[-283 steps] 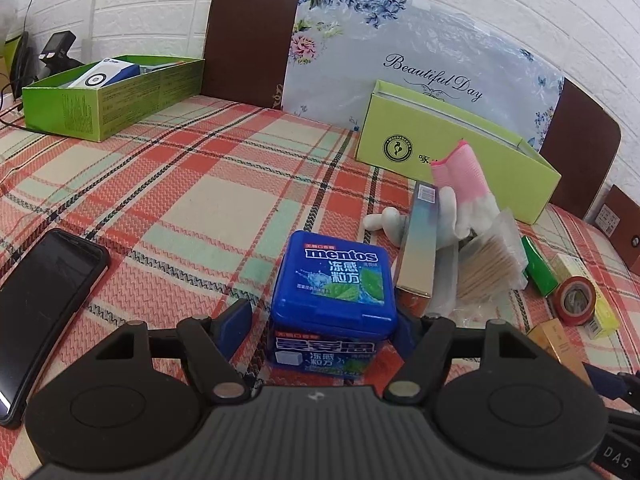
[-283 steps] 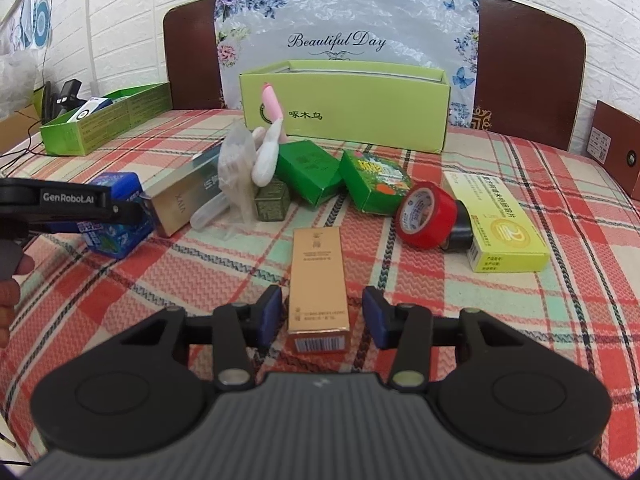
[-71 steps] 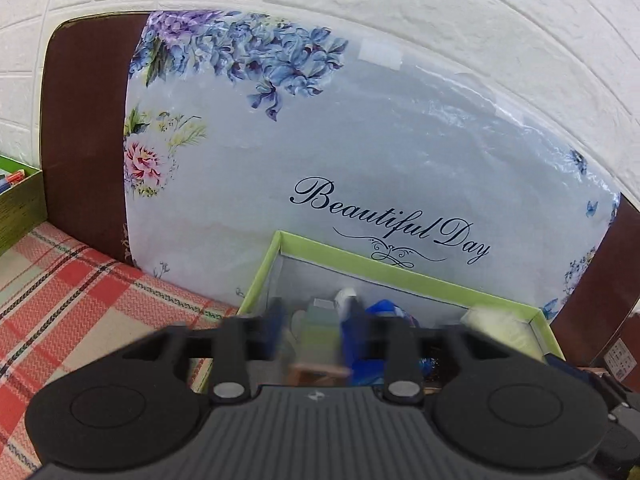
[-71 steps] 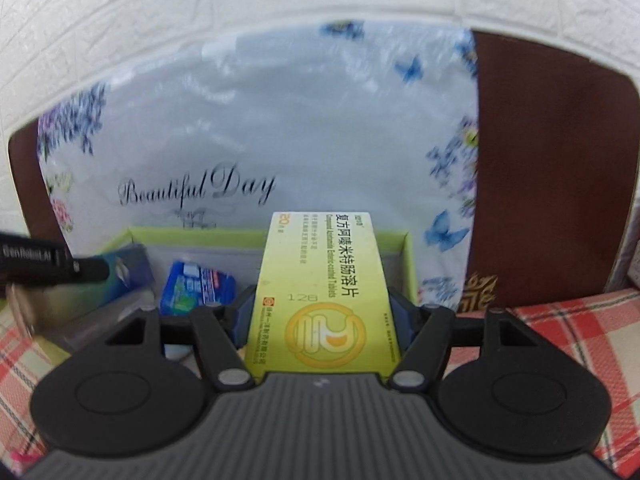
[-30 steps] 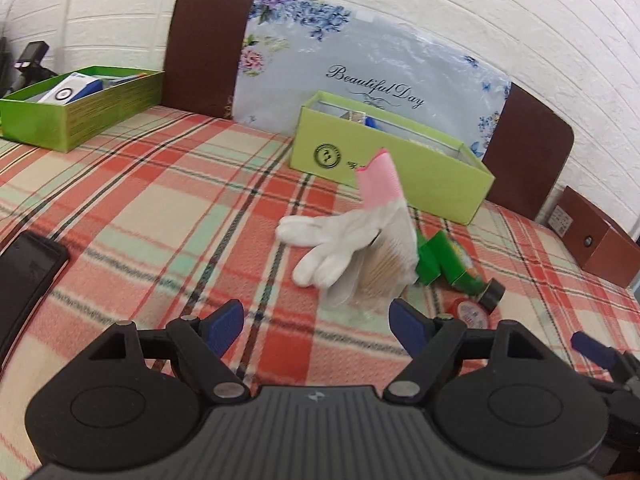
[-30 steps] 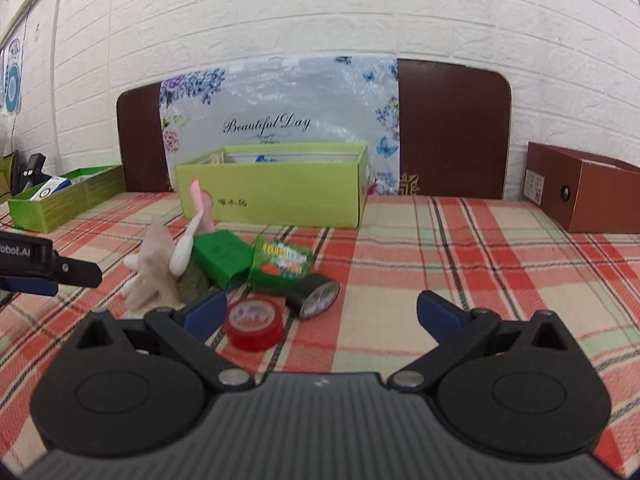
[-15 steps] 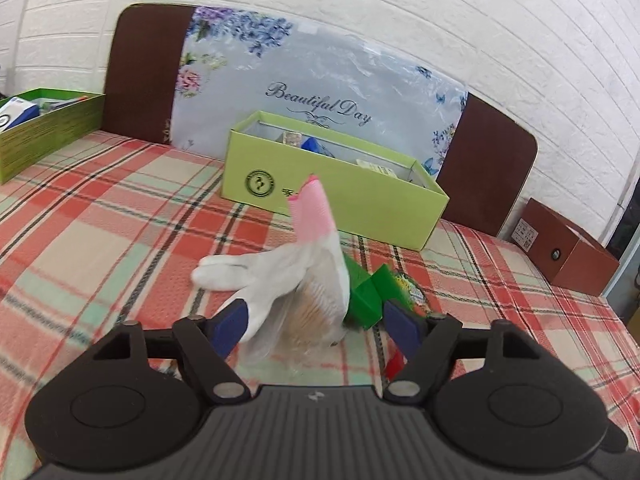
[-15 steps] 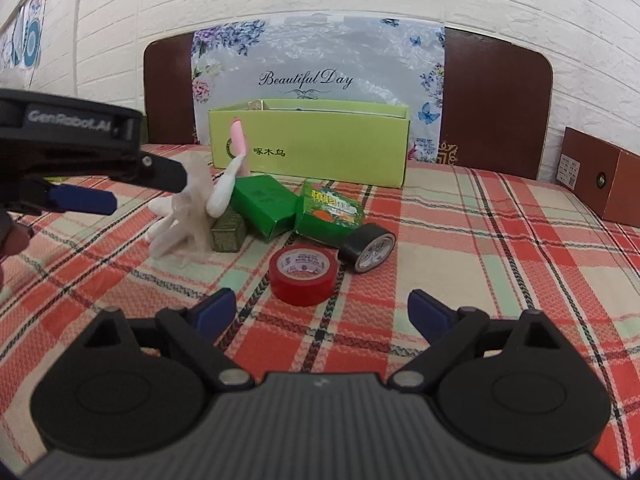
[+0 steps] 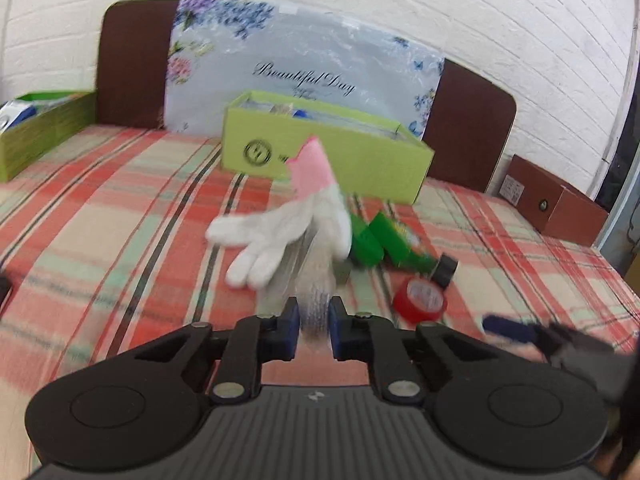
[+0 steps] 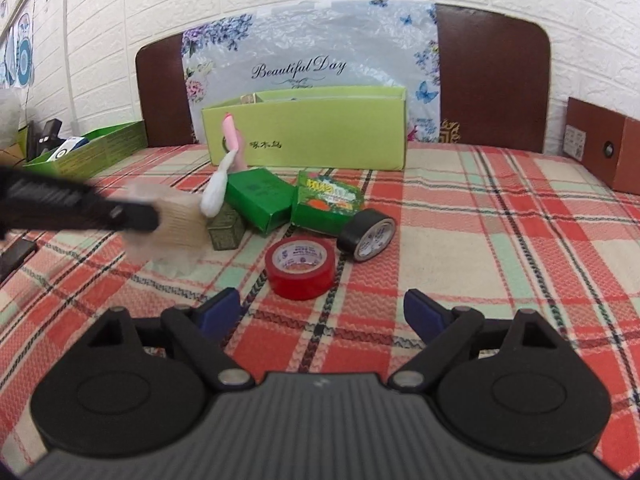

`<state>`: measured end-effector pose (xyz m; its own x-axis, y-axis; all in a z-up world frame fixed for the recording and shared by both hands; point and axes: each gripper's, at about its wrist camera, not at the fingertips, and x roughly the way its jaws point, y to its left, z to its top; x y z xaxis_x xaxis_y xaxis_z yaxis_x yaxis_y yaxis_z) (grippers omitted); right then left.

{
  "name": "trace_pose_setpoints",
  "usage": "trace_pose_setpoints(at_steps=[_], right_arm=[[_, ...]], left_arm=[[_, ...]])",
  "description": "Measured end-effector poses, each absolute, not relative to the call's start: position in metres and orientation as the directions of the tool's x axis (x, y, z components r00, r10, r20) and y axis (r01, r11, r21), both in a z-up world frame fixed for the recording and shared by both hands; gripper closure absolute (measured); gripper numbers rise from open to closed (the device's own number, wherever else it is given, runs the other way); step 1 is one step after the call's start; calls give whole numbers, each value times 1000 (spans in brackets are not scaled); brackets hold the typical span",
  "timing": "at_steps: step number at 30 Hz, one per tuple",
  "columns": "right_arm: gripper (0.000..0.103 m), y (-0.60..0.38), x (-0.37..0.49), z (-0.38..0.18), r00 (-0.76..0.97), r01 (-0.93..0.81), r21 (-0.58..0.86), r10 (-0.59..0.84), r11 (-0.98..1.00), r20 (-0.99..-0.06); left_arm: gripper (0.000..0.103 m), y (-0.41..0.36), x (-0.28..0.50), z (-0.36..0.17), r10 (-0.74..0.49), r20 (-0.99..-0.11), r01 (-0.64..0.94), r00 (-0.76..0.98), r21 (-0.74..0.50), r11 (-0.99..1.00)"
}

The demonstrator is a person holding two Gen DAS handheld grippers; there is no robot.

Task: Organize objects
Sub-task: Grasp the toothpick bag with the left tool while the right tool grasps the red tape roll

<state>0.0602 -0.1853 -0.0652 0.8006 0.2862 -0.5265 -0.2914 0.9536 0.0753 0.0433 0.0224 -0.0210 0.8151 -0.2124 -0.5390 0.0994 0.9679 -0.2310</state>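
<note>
My left gripper (image 9: 314,328) is shut on a clear bag of thin sticks (image 9: 316,296) lying on the plaid cloth. A white glove with a pink cuff (image 9: 288,228) rests against that bag. From the right wrist view the left gripper (image 10: 136,214) reaches in from the left onto the bag (image 10: 180,220). My right gripper (image 10: 322,308) is open and its jaws are closing, with nothing between them. A red tape roll (image 10: 300,266) lies just ahead of it, with a black tape roll (image 10: 366,234) and two green boxes (image 10: 258,196) behind. The lime open box (image 10: 312,134) stands at the back.
A small dark green box (image 10: 226,232) sits beside the bag. A green tray (image 10: 88,152) is at the far left, a brown box (image 10: 600,152) at the far right, a dark phone (image 10: 16,254) at the left edge. A headboard and brick wall close the back.
My left gripper has gone from wide open to shut on the bag of sticks. My right gripper has come down closer to the red tape and its jaws have narrowed a little.
</note>
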Motion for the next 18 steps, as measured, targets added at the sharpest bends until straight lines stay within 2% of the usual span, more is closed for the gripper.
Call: trace_pose_setpoints(at_steps=[4,7,10,12,13,14,16,18], right_arm=[[22,-178,77,-66,778,-293,74,283,953,-561],[28,-174,89,-67,768,-290,67,274,955,-579],[32,-169,98,-67,769,-292,54,267,955,-580],[42,-167,103,-68,761,-301,58,276,952,-587],[52,-167,105,-69,757,-310,64,287,949,-587],[57,-168,105,-68,754,-323,77,306,943,-582],[57,-171,101,-65,747,-333,84,317,939,-584],[57,-177,90,-62,736,-345,102,336,933,-588]], left_arm=[[85,31,30,-34,-220,-590,66,777,-272,960],[73,35,31,-35,-230,-590,47,774,-308,950],[63,32,32,-35,-204,-584,40,786,-281,959],[51,31,31,-35,-188,-580,34,792,-266,963],[50,32,29,-34,-178,-577,30,797,-256,966],[50,32,28,-34,-169,-573,29,802,-246,969],[47,35,27,-31,-144,-569,20,810,-219,975],[40,40,26,-28,-109,-553,-6,826,-202,979]])
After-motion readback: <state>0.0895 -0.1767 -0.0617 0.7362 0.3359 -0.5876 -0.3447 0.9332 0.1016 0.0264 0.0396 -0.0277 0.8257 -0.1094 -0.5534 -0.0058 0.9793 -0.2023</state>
